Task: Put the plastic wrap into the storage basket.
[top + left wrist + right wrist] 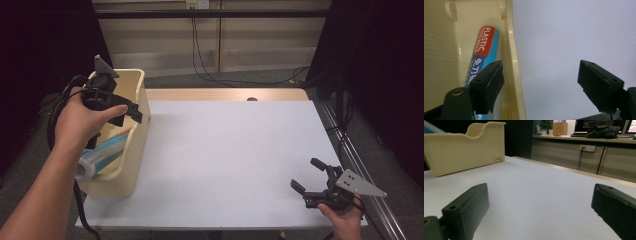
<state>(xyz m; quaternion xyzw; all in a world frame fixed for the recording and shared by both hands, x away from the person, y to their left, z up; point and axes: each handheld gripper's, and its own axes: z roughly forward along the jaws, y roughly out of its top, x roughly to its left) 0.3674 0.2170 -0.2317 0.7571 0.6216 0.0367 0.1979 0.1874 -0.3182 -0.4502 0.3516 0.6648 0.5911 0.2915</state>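
Food wrap roll (482, 47) in bin (135, 135), below open left hand-held gripper (127, 111)

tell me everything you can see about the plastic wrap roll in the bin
The plastic wrap roll is a long tube with a red band reading PLASTIC FOOD WRAP, then blue with white characters, and a pale end cap. It lies tilted inside the cream plastic bin at the table's left edge, leaning along the bin's right wall, one end raised near the front rim. The left claw stands open above it, its jaws astride the bin wall, not gripping the roll.
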